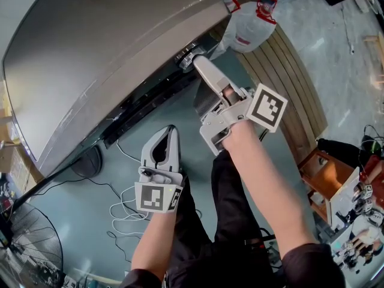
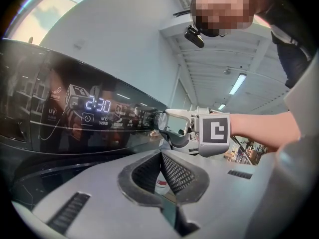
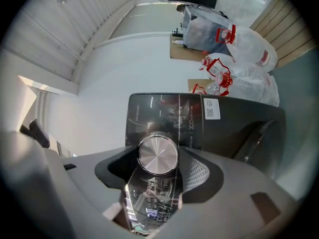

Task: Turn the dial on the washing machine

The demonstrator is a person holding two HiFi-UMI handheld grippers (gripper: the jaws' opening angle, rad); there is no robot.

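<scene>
The washing machine (image 1: pixel 108 47) fills the upper left of the head view, grey top towards me. Its round silver dial (image 3: pixel 157 153) sits on the dark glossy control panel (image 2: pixel 60 118), whose display (image 2: pixel 97 104) reads 2:30. My right gripper (image 1: pixel 195 62) reaches up to the panel's right end, and in the right gripper view its pads (image 3: pixel 199 171) close in on both sides of the dial. The left gripper view shows the same grip from the side, the right gripper (image 2: pixel 162 122) on the dial (image 2: pixel 158 119). My left gripper (image 1: pixel 170 131) hangs lower, away from the panel, shut and empty.
Clear plastic bags with red handles (image 1: pixel 249 23) lie beside the machine, by a slatted wooden wall (image 1: pixel 294 71). White cables (image 1: pixel 123 206) trail over the teal floor, a fan (image 1: pixel 30 251) stands at lower left, and an orange box (image 1: pixel 324 173) is at right.
</scene>
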